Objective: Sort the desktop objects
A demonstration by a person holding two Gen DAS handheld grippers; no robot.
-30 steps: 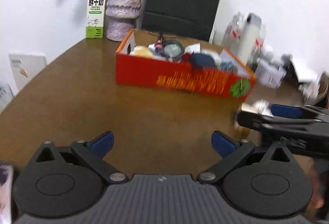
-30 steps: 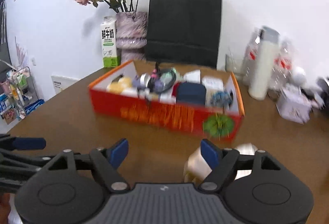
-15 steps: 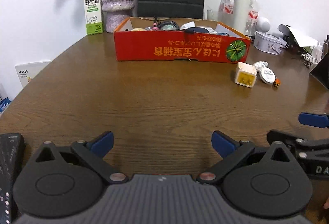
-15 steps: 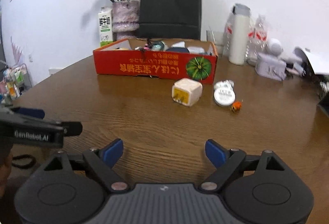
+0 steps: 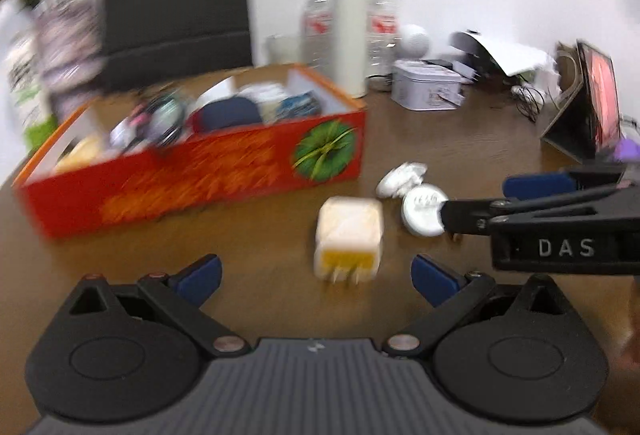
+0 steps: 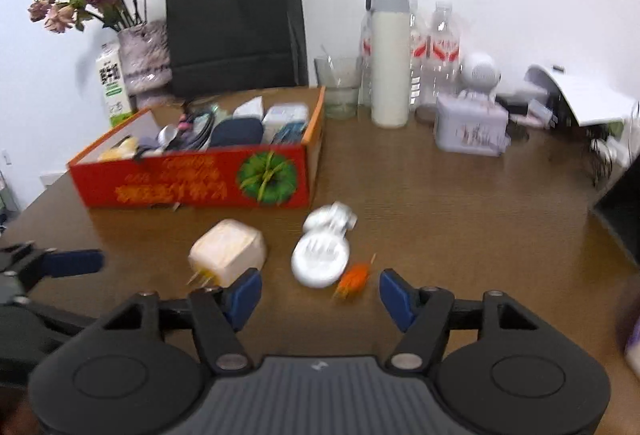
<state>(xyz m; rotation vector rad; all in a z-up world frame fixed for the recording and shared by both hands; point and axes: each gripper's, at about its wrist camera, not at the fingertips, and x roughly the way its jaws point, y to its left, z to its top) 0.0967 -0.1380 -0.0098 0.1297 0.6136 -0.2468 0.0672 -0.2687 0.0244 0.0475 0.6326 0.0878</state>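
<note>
A cream plug adapter (image 5: pixel 348 235) lies on the brown table, just ahead of my open, empty left gripper (image 5: pixel 316 275). It also shows in the right wrist view (image 6: pixel 228 251). Right of it lie a white round disc (image 6: pixel 320 261), a crumpled white item (image 6: pixel 330 217) and a small orange object (image 6: pixel 354 277). My right gripper (image 6: pixel 320 295) is open and empty, with the disc and orange object just ahead between its fingers. A red cardboard box (image 6: pixel 192 183) holding several items stands behind; it also shows in the left wrist view (image 5: pixel 192 179).
A black paper bag (image 6: pixel 236 23), a vase of dried flowers (image 6: pixel 144 59), a milk carton (image 6: pixel 112 83), a white flask (image 6: pixel 390 55), water bottles (image 6: pixel 440 47), a glass (image 6: pixel 338 87) and a tin box (image 6: pixel 470 129) line the back. A tablet stand (image 5: pixel 584 107) is at the right.
Both grippers have moved forward and to the right, closer to the adapter, disc and orange object. Both stay open. The right gripper now reaches into the left wrist view beside the disc.
</note>
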